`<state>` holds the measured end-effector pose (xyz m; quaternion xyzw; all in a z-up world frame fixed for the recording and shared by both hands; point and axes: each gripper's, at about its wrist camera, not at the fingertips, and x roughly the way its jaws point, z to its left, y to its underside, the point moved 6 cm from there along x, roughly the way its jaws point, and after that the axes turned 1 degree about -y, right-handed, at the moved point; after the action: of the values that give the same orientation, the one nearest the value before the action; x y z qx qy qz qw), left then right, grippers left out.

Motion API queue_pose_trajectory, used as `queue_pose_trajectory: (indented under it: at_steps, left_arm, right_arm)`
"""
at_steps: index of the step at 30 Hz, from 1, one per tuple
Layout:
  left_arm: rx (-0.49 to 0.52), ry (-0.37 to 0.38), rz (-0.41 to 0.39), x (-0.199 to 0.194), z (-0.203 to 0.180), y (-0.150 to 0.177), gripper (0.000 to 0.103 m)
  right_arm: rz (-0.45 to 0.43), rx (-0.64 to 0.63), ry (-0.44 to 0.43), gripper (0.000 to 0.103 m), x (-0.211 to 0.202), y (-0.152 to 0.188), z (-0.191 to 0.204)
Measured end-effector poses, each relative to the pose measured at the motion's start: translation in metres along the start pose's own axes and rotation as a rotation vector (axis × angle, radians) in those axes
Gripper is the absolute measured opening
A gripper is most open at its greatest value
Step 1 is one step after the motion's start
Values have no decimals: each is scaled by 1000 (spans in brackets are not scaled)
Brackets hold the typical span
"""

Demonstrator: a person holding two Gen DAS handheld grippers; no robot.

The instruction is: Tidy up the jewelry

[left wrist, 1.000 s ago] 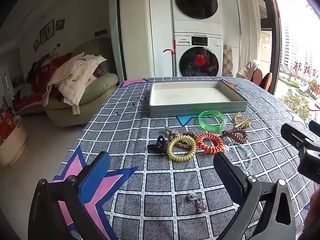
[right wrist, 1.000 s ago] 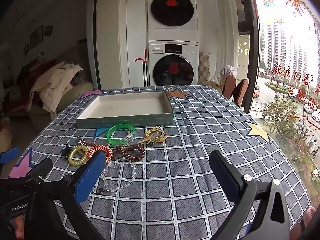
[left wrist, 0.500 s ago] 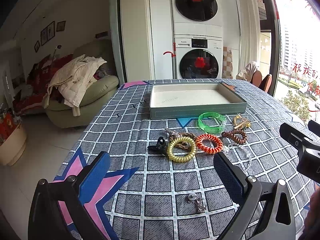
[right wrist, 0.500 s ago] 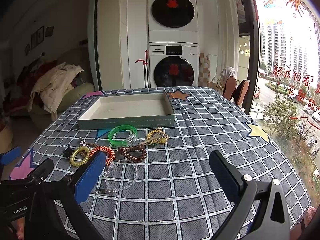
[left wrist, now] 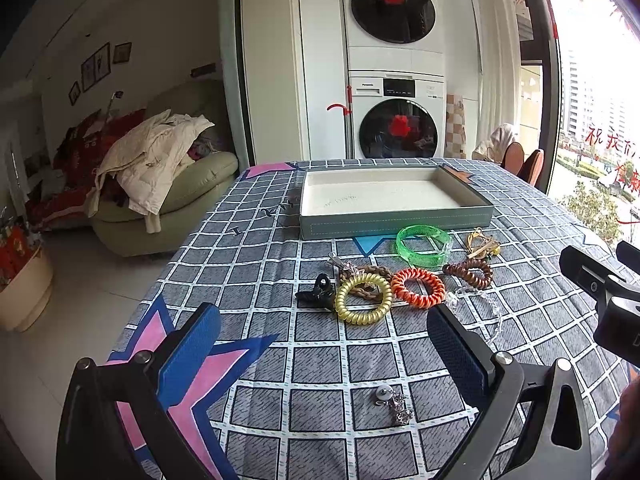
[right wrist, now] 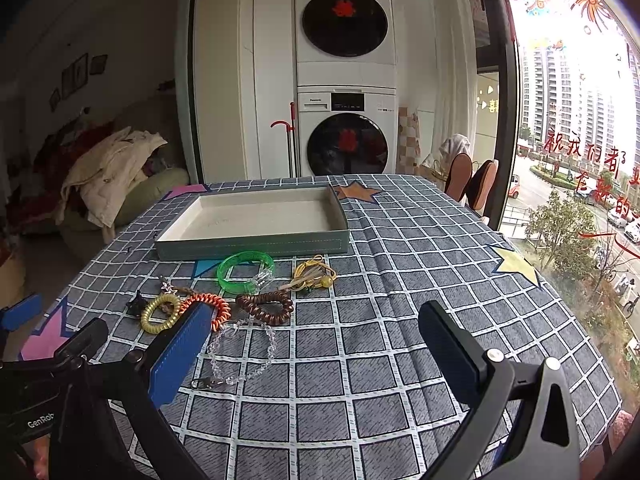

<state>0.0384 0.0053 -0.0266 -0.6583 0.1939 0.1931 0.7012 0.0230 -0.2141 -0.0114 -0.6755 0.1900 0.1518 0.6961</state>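
Observation:
A grey-green tray (left wrist: 394,222) with a pale empty floor stands on the checked tablecloth; it also shows in the right wrist view (right wrist: 256,245). In front of it lie a green bangle (left wrist: 423,240), a yellow coil tie (left wrist: 363,299), an orange coil tie (left wrist: 418,287), a brown coil tie (left wrist: 468,273), a black clip (left wrist: 318,293), a gold cord piece (left wrist: 482,242) and a clear bead bracelet (right wrist: 240,350). A small silver charm (left wrist: 394,400) lies between the left fingers. My left gripper (left wrist: 320,344) is open and empty. My right gripper (right wrist: 316,340) is open and empty.
The table's left edge drops to the floor near a green sofa (left wrist: 176,196) piled with clothes. Stacked washing machines (left wrist: 394,72) stand behind the table. Chairs (right wrist: 472,178) and a window are at the right. The right gripper's body (left wrist: 604,292) shows at the left view's right edge.
Both grippers have tilted up or risen slightly, so the table sits a little lower in both views. Nothing on the table has moved.

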Motion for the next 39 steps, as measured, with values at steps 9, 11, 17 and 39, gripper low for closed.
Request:
queue_pose_trajectory:
  at_steps: [9, 11, 17, 39]
  left_arm:
    - [-1, 1, 0, -1, 3, 2, 103]
    - [0, 0, 1, 0, 3, 1, 103]
    - [-2, -3, 0, -1, 3, 2, 103]
    - [-1, -5, -8, -2, 3, 2, 103]
  right_arm:
    - [4, 5, -3, 103, -1, 0, -1]
    - [2, 9, -5, 103, -1, 0, -1]
    - [-2, 9, -7, 103, -1, 1, 0]
    - [-6, 19, -12, 103, -3, 0, -1]
